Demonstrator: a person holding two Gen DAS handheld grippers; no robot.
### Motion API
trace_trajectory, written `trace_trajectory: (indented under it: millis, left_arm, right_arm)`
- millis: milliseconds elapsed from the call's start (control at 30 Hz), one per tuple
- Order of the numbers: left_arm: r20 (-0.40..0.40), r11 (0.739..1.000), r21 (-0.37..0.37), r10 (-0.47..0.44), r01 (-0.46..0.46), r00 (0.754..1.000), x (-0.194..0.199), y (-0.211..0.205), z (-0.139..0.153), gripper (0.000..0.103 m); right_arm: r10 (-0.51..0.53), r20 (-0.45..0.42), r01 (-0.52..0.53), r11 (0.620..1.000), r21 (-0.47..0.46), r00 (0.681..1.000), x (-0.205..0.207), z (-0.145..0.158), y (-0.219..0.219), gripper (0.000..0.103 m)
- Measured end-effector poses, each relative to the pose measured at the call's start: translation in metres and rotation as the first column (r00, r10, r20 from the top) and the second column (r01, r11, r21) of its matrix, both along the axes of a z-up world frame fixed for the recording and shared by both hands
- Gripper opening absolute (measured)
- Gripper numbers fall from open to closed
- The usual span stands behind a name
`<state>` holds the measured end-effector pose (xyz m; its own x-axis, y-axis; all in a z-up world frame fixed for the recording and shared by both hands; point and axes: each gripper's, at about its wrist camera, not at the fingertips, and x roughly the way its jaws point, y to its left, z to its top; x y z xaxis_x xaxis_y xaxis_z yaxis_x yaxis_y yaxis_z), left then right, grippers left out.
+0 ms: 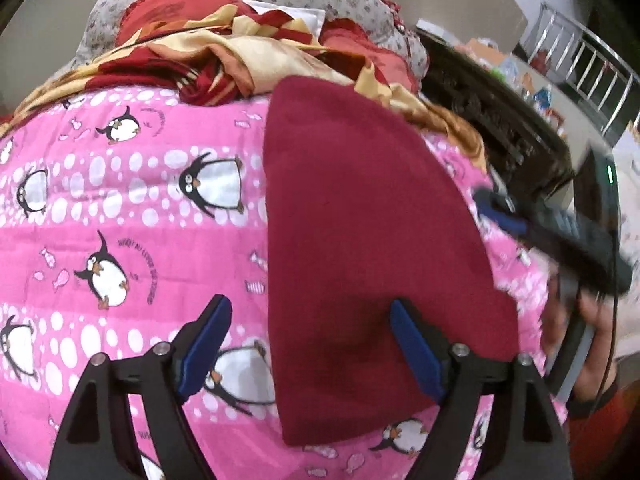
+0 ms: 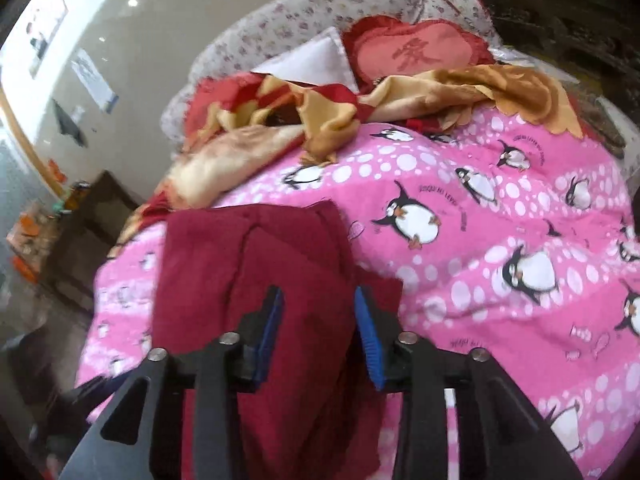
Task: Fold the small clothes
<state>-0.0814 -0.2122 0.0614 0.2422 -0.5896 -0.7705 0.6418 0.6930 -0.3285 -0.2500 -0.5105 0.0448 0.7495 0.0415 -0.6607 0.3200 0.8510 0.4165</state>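
Pink penguin blanket point(image 1: 132, 240) holds a dark red cloth point(image 1: 360, 240); left gripper point(image 1: 310, 344) gapes wide, right gripper point(image 2: 319, 336) maybe narrower, both empty.

Maroon garment point(image 1: 372, 240); pink penguin-print quilt point(image 1: 140, 248); blue tool pads point(image 2: 370, 336).

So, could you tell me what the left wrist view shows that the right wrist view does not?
Only the left wrist view shows the other gripper, blurred, with the hand holding it, over the dark red cloth garment's far edge. Only the right wrist view shows a fold line across the garment and a red heart-shaped cushion. Both show the pink penguin-print quilt and open blue-padded grippers, left and right.
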Motion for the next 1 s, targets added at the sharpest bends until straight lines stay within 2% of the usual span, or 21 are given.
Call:
trace_trajectory:
  millis: [67,167,267,367,467,600,633,667,733,800,900,1000]
  left_arm:
    - [-0.033,0.999,-0.031,0.009,-0.010,0.999,0.009,-0.003,-0.001,0.090]
    - [-0.090,0.997,-0.070,-0.014,0.008,0.996,0.017,-0.009,-0.008,0.092]
    - [-0.150,0.996,-0.080,-0.039,0.027,0.988,0.026,-0.019,-0.021,0.093]
    - [-0.193,0.996,-0.084,-0.038,0.022,0.981,0.035,-0.026,-0.032,0.096]
    - [-0.202,0.995,-0.094,-0.039,0.020,0.979,0.039,-0.032,-0.038,0.098]
    - [-0.195,0.995,-0.096,-0.034,0.016,0.980,0.039,-0.040,-0.042,0.100]
    - [-0.191,0.995,-0.097,-0.036,0.018,0.981,0.037,-0.041,-0.043,0.100]
    - [-0.188,0.995,-0.098,-0.038,0.020,0.981,0.036,-0.043,-0.043,0.099]
    - [-0.192,0.993,-0.112,-0.061,0.039,0.979,0.033,-0.046,-0.041,0.083]
    - [-0.163,0.994,-0.097,-0.063,0.048,0.985,0.027,-0.049,-0.032,0.074]
    - [-0.133,0.993,-0.095,-0.081,0.068,0.988,0.017,-0.040,-0.015,0.057]
    - [-0.132,0.992,-0.103,-0.081,0.068,0.988,0.006,-0.021,0.005,0.057]
  right_arm:
    - [0.017,-0.020,-0.017,1.000,0.003,1.000,-0.005,-0.007,0.001,0.087]
    - [0.036,-0.043,-0.034,0.999,0.030,0.998,-0.008,-0.023,0.000,0.087]
    - [0.057,-0.022,-0.054,0.991,0.124,0.998,-0.005,-0.040,-0.006,0.088]
    - [0.051,-0.007,-0.049,0.982,0.184,0.999,0.001,-0.053,-0.011,0.093]
    - [0.046,0.018,-0.049,0.964,0.263,0.999,0.004,-0.063,-0.014,0.096]
    - [0.031,0.034,-0.040,0.949,0.314,0.999,0.009,-0.070,-0.012,0.100]
    - [0.035,0.041,-0.046,0.948,0.316,0.999,0.009,-0.068,-0.009,0.099]
    - [0.045,0.046,-0.057,0.954,0.294,0.998,0.009,-0.065,-0.003,0.093]
    - [0.042,0.048,-0.053,0.968,0.244,0.998,0.008,-0.056,0.005,0.081]
    - [0.042,0.051,-0.053,0.974,0.222,0.998,0.005,-0.047,0.010,0.067]
    - [0.051,0.066,-0.065,0.971,0.229,0.997,-0.004,-0.029,0.017,0.061]
    - [0.084,0.085,-0.103,0.966,0.239,0.993,-0.014,-0.010,0.029,0.060]
